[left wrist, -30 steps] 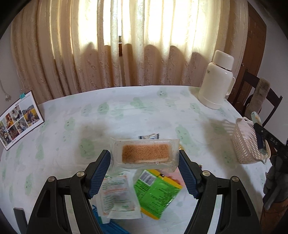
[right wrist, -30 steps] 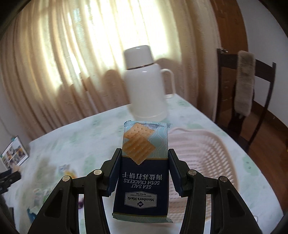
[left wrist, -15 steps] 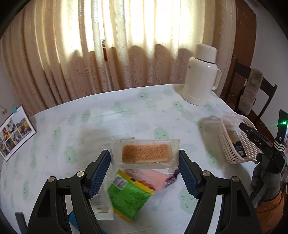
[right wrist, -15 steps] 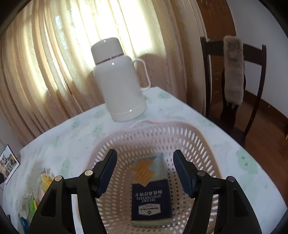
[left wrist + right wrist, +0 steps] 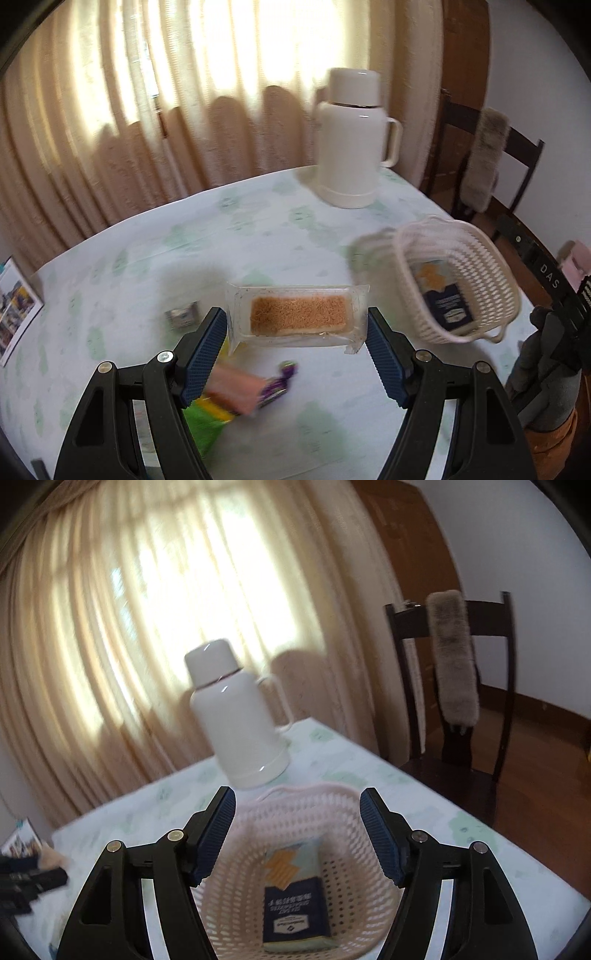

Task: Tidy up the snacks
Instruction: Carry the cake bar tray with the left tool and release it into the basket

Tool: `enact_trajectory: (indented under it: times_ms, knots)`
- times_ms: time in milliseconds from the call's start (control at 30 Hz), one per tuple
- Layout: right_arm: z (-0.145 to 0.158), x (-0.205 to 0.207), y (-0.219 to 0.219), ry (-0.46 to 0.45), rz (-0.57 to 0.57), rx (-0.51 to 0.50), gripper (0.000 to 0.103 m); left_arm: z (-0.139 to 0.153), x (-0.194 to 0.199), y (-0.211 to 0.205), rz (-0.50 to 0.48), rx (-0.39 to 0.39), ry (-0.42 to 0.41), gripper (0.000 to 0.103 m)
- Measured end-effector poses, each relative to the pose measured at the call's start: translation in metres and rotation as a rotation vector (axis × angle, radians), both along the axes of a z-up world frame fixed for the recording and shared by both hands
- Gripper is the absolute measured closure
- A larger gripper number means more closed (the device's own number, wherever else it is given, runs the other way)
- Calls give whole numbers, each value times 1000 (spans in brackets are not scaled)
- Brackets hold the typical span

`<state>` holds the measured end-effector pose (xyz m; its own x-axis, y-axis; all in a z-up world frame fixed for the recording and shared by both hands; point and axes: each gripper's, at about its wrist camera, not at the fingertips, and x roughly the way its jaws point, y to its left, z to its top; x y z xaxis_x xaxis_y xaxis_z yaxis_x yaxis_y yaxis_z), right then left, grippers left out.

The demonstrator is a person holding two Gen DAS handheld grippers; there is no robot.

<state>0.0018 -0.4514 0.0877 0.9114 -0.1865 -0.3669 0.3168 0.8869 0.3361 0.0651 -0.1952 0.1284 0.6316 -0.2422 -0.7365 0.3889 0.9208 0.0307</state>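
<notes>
Left gripper (image 5: 295, 328) clamped on the ends of a clear cake packet (image 5: 297, 319), long axis running crosswise between the pads, above the table (image 5: 258, 229). Right gripper (image 5: 297, 830), jaws apart and empty, over the basket (image 5: 354, 812); the cracker pack (image 5: 295, 897) lies inside, long axis pointing away toward the flask (image 5: 236, 716).

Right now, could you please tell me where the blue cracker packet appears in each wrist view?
Left wrist: the blue cracker packet lies inside the basket at right of centre.
Right wrist: the packet lies in the basket at bottom centre, below the open right gripper.
Shared landmark: the white flask behind the basket.
</notes>
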Motion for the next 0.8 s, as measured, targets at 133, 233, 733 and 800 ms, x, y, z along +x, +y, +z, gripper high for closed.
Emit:
enact_trajectory:
  times_ms: [133,233,733,800]
  knots:
    - [0,-8,-14,-8,-62,32,32,-3,1,-32,-65,-9,14,31]
    - [-2,-11,-21,2,-94,47,32,-6,1,-59,-124,-16,23,31]
    - [-4,-21,-36,12,-151,85,32,-16,1,-114,-261,-81,69,14]
    - [-5,-22,-36,7,-147,89,32,-16,4,-110,-241,-81,76,14]
